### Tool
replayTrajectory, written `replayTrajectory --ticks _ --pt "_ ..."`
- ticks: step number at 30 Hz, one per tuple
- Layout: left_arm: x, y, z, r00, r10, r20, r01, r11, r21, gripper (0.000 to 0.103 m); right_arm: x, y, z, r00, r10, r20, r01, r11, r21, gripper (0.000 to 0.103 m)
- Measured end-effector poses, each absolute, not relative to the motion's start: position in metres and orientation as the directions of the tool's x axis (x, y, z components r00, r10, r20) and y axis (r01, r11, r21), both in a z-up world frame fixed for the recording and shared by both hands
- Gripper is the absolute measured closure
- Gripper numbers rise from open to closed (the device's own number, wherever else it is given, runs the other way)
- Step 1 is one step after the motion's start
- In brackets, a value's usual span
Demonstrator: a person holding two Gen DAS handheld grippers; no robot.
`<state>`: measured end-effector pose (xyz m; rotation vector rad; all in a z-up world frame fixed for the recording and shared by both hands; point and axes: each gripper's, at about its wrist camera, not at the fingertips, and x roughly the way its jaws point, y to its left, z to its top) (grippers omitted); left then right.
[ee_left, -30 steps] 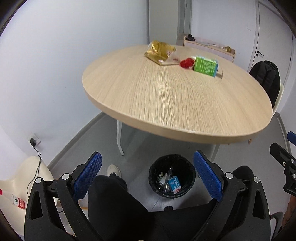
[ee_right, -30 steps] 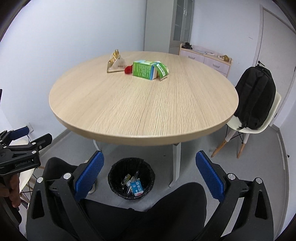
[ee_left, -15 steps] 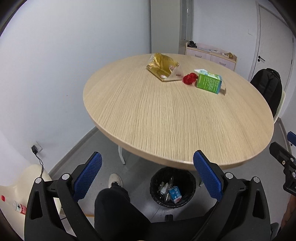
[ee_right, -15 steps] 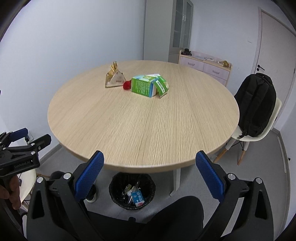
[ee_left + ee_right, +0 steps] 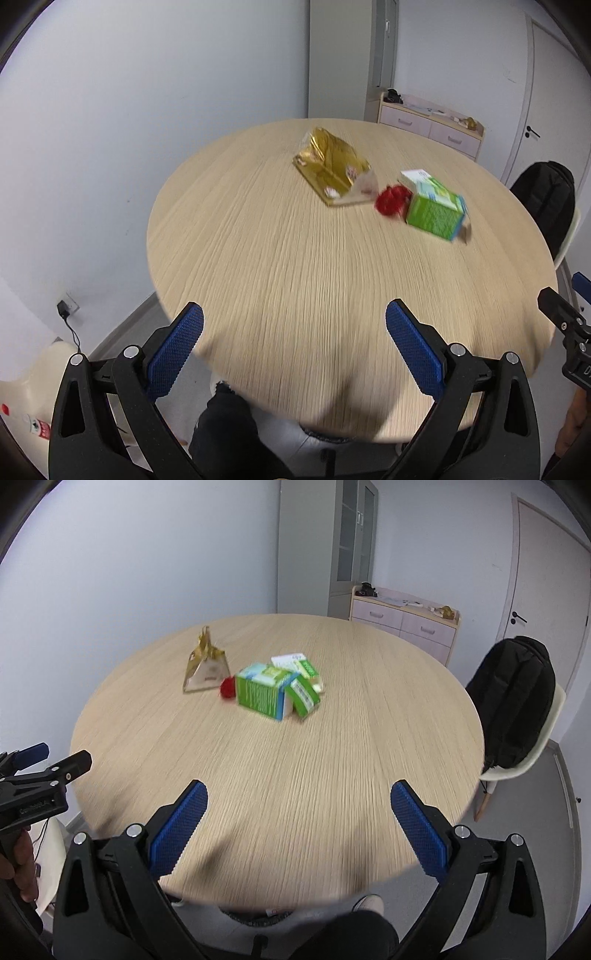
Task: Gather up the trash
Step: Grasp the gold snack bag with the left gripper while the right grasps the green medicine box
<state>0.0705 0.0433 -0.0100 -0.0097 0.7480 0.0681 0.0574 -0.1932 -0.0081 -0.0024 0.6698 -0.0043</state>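
Observation:
On the round wooden table (image 5: 295, 280) lie a gold foil bag (image 5: 330, 166), a small red wrapper (image 5: 390, 199) and a green carton (image 5: 434, 212). The right wrist view shows the same gold foil bag (image 5: 205, 664), red wrapper (image 5: 228, 688) and green carton (image 5: 266, 694), with a second smaller green box (image 5: 304, 686) beside it. My left gripper (image 5: 293, 350) is open and empty above the table's near edge. My right gripper (image 5: 297, 830) is likewise open and empty, well short of the trash. The bin under the table is hidden.
A black backpack (image 5: 517, 701) sits on a cream chair (image 5: 524, 760) to the right of the table. A pink drawer cabinet (image 5: 404, 624) and a grey cupboard (image 5: 325, 546) stand at the back wall, with a door (image 5: 546, 572) to their right. A cream chair (image 5: 33, 373) stands at the left.
Both grippers have risen and moved forward over the table edge. The black bin on the floor has dropped out of sight beneath the tabletop. The trash looks nearer.

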Motion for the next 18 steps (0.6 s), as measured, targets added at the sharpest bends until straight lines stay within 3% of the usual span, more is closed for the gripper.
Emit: replayTrajectory --ticks 18 --pt "0.218 0.033 0.010 0.691 0.072 -0.720 -0.100 0.995 0.003 0.006 0.220 -0.185 -0.015 0.735 0.115 -0.668 -0.175 0.984 -0.022 0.008"
